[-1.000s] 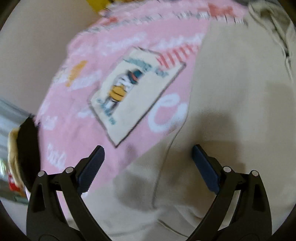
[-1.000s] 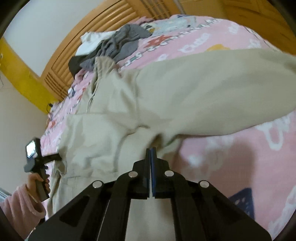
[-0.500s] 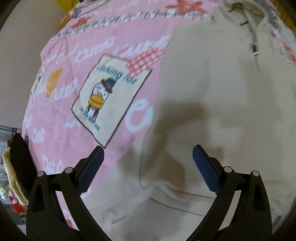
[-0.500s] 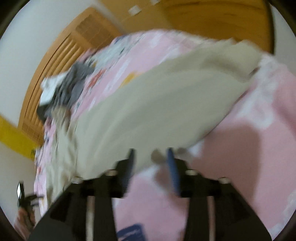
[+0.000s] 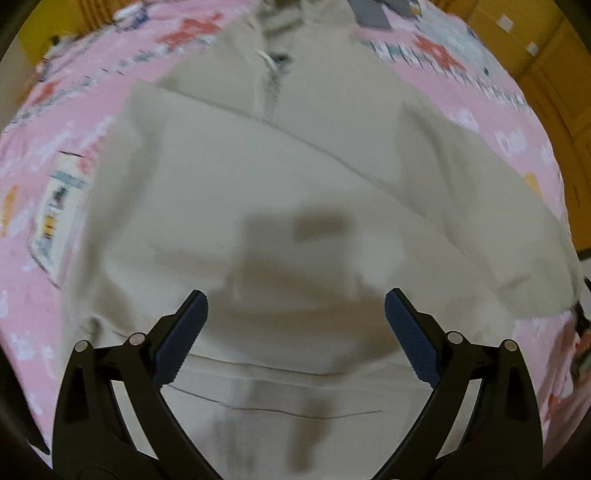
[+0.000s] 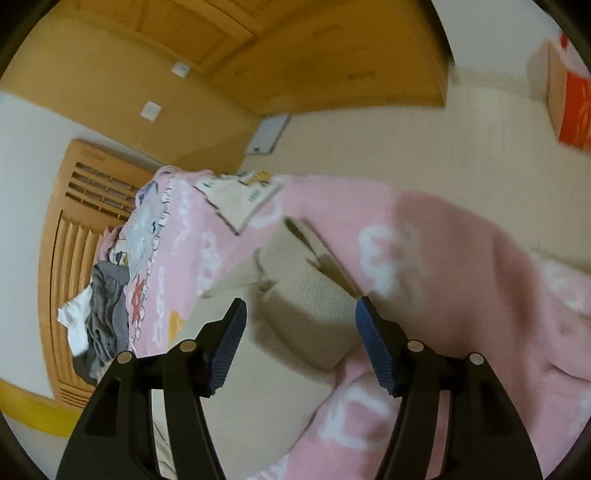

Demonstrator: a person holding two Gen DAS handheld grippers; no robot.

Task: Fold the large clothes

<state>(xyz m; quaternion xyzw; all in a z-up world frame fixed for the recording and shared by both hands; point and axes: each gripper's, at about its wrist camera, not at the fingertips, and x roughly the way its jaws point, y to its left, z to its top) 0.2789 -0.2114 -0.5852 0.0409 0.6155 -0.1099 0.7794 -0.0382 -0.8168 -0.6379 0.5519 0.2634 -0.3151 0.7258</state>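
A large beige zip-up garment (image 5: pixel 280 177) lies spread on the pink printed bedspread (image 5: pixel 48 110), with one sleeve (image 5: pixel 424 206) folded slantwise across its front. My left gripper (image 5: pixel 295 295) hovers open above the garment's lower middle, pointing steeply down, with nothing between its fingers. In the right wrist view the sleeve's cuff end (image 6: pixel 317 314) lies on the bedspread (image 6: pixel 443 266). My right gripper (image 6: pixel 301 302) has its jaws opening. The cuff shows between the fingers, but the pads do not press on it.
A pile of grey and white clothes (image 6: pixel 103 317) sits by the wooden headboard (image 6: pixel 70 221). A grey garment (image 5: pixel 373 14) lies beyond the collar. The bed edge drops to pale floor (image 6: pixel 461 147) with an orange and white box (image 6: pixel 569 96). Wooden cupboards (image 6: pixel 295 55) stand behind.
My right gripper went from shut on the beige sleeve to open and swung toward the bed edge. My left gripper slid from over the bedspread to above the garment's middle.
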